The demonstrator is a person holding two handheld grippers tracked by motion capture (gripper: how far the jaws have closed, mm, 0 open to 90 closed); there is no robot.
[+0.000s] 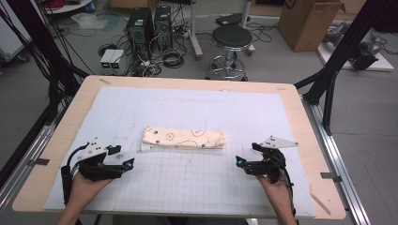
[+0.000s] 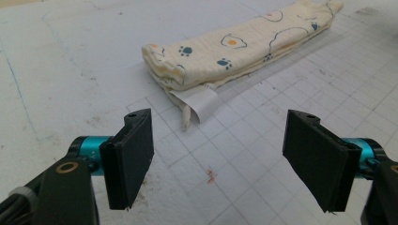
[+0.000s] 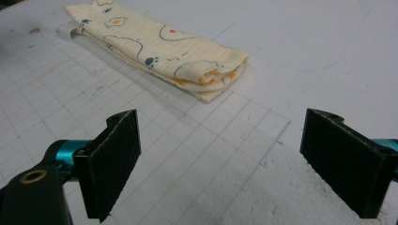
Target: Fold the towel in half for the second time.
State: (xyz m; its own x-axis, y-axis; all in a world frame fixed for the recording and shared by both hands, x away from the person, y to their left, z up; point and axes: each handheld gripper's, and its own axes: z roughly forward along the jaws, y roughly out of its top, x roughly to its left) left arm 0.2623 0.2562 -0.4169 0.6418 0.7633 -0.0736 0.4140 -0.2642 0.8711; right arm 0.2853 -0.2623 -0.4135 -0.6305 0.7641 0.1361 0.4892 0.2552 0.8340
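A folded cream cloth (image 1: 184, 138) with paw and egg prints lies flat across the middle of the white gridded mat (image 1: 187, 187). Its white label (image 2: 199, 104) sticks out at its left end. My left gripper (image 1: 121, 156) rests near the mat's front left, short of the cloth's left end, open with nothing between its jaws. My right gripper (image 1: 245, 156) sits at the front right, just off the cloth's right end, open and empty too. From the left gripper view the cloth (image 2: 234, 49) lies ahead of the gripper (image 2: 218, 159). The right gripper view has the cloth (image 3: 162, 51) ahead of the gripper (image 3: 220, 164).
The mat covers a wooden table (image 1: 300, 112). Beyond the table's far edge stand a black stool (image 1: 231, 40), computer towers (image 1: 141, 28), cables and a cardboard box (image 1: 309, 23). Black frame posts (image 1: 328, 79) rise at the table's sides.
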